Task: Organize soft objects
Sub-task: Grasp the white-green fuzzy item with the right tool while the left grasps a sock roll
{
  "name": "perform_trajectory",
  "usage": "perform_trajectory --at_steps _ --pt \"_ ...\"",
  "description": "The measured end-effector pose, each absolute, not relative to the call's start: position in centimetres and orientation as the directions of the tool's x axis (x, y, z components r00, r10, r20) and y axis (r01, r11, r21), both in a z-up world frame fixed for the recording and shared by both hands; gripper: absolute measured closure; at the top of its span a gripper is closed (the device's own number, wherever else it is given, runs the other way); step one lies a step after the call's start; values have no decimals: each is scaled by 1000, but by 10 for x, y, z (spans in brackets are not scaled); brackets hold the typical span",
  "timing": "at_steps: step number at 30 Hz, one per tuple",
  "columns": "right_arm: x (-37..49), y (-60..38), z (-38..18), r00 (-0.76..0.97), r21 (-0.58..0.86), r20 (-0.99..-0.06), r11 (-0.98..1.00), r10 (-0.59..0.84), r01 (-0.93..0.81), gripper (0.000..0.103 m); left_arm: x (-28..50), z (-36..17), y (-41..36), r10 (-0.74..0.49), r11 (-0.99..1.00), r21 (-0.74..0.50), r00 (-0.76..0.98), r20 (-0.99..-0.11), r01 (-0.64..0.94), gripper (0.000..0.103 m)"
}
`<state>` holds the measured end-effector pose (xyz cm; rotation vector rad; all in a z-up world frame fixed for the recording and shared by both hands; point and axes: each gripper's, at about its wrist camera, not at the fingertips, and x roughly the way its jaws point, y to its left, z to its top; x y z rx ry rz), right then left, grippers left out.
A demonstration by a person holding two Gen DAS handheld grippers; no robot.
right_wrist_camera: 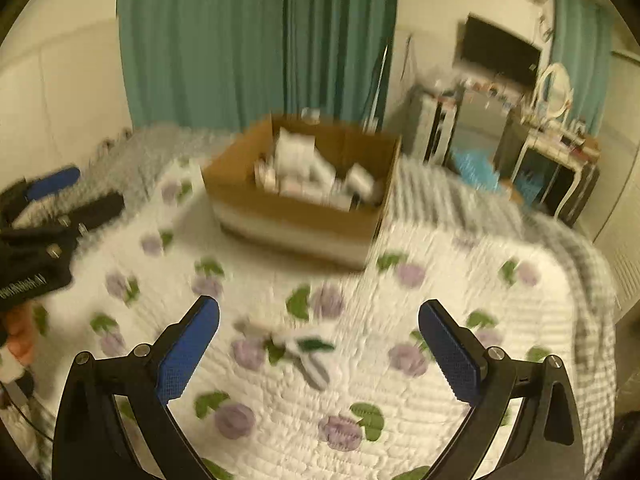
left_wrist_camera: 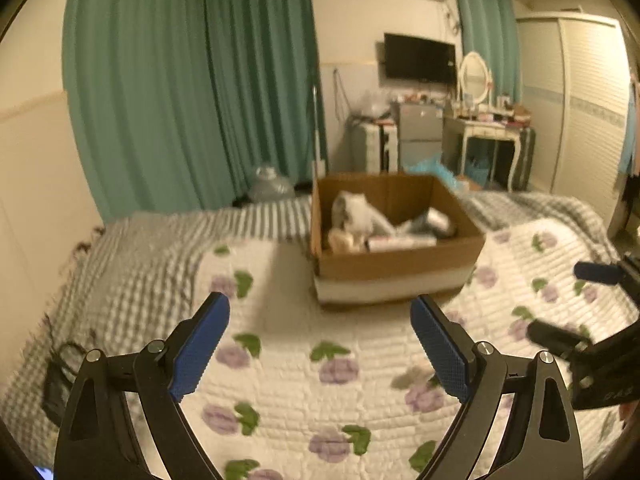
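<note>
The left gripper [left_wrist_camera: 320, 316] hangs with its blue-padded jaws spread wide and nothing between them, above the white quilt [left_wrist_camera: 288, 392] printed with purple flowers, on the near side of the cardboard box [left_wrist_camera: 396, 268]. The right gripper [right_wrist_camera: 319, 322] is likewise wide open and empty over the same quilt, with a small blurred white item [right_wrist_camera: 308, 354], too smeared to identify, lying on the quilt between its fingers, nearer than the box. The box sits open-topped on the bed, and inside it lie the soft objects [left_wrist_camera: 360, 216], a white plush-looking heap with a few pale rolled pieces beside it. A grey striped blanket [left_wrist_camera: 152, 248] spreads to the left of the box, green curtains [left_wrist_camera: 192, 80] hang beyond it, and a dressing table [left_wrist_camera: 488, 132] stands beyond the box to its right
</note>
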<state>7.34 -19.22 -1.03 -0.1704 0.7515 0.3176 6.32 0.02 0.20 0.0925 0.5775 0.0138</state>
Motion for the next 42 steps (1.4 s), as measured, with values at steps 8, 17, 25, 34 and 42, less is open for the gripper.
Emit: perform_trajectory --at_steps 8,17,25,34,42 --pt "111 -194 -112 562 -26 -800 924 209 -381 7 83 -69 -9 -8 998 42 765 -645 45 10" --pt "120 -186 -144 500 5 -834 910 233 -416 67 98 -102 -13 -43 998 4 714 -699 63 10" --pt "111 -218 -109 573 43 -788 948 226 -316 74 99 -109 -52 -105 990 -7 686 -720 144 10" --pt "121 -246 -99 598 94 -771 968 218 -233 73 128 -137 -82 -93 987 16 645 -759 161 15" --pt "125 -249 -111 584 105 -781 968 221 -226 73 138 -153 -88 -71 988 32 626 -777 152 55"
